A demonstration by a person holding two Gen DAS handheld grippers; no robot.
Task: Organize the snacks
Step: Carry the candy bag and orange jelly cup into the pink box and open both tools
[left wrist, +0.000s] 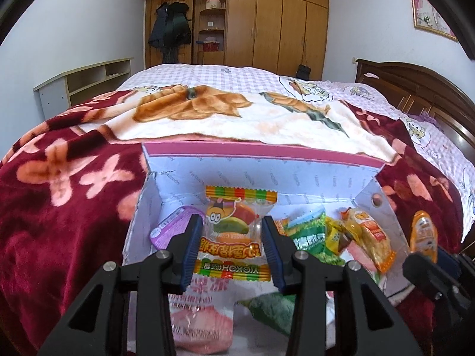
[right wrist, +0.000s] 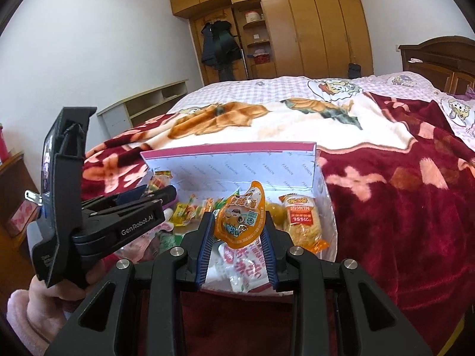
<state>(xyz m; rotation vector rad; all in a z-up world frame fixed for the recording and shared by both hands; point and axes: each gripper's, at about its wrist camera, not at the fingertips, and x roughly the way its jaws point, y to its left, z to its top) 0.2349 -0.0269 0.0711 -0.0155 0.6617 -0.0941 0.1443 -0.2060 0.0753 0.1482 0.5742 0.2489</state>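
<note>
A white open box [left wrist: 267,175] with a pink rim lies on the bed and holds several snack packets. My left gripper [left wrist: 233,231] is shut on a clear burger gummy packet [left wrist: 234,219] with striped ends, held over the box's left part. My right gripper [right wrist: 239,228] is shut on an orange jelly pouch [right wrist: 242,218], held over the box [right wrist: 237,163] near its front edge. In the left wrist view the orange pouch [left wrist: 423,235] and the right gripper show at the box's right side. In the right wrist view the left gripper [right wrist: 154,195] shows at the left.
The box holds a purple cup [left wrist: 173,227], green packets [left wrist: 308,234], a yellow-orange cake packet [left wrist: 372,237] and pink-white bags [left wrist: 204,311]. It rests on a red floral blanket [left wrist: 59,207]. A wooden headboard [left wrist: 415,89] stands at the right, a wardrobe [left wrist: 267,20] behind.
</note>
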